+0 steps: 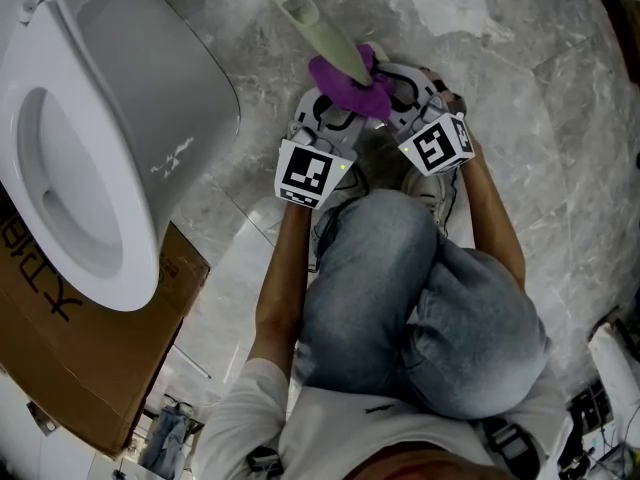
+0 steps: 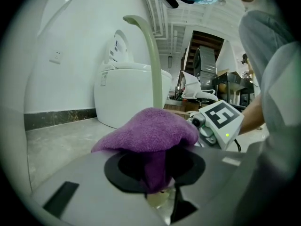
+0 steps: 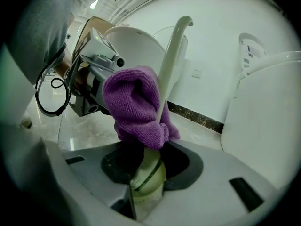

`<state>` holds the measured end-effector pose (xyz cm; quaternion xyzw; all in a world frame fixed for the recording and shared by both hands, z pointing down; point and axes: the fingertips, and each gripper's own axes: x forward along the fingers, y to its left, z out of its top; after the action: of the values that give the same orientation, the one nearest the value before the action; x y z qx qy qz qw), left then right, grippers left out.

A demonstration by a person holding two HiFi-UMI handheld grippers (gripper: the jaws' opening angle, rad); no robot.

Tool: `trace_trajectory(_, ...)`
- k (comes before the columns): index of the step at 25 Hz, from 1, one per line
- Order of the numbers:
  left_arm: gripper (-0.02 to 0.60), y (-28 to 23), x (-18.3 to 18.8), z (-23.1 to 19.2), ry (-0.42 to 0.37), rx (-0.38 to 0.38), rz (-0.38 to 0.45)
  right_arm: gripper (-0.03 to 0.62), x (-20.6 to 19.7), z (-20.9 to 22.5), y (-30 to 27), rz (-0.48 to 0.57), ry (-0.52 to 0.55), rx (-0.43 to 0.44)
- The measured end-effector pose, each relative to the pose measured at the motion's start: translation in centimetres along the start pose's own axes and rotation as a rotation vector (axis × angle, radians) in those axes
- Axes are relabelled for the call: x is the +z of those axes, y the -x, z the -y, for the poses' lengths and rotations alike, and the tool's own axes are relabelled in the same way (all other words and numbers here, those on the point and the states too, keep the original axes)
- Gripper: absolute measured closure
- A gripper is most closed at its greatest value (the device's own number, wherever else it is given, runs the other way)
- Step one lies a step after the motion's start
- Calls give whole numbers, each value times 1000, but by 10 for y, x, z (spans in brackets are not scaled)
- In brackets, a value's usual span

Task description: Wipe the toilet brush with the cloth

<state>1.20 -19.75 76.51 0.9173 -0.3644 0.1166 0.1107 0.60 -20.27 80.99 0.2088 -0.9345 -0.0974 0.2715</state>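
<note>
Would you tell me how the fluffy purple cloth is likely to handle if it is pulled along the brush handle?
The fluffy purple cloth probably is floppy: it droops in folds over the left tongs. It looks light, and its terry nap should grip rather than slide on the smooth pale green plastic brush handle.

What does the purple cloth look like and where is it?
The purple cloth is soft, fluffy terry, bunched into a rounded lump. It sits against the pale green toilet brush handle, up off the floor. One fold hangs down between the jaws of the left claw, which pinches it. Just below it the right claw grips the handle.
</note>
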Motion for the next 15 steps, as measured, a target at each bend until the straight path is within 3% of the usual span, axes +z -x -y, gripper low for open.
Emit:
trace_trajectory(10,463,27,16,-8,36,54,60,461,1,-5,20,7,-44,-32)
trace_trajectory(15,470,41,19,-17,61,100,94,474,1,0,43,31,-95,-109)
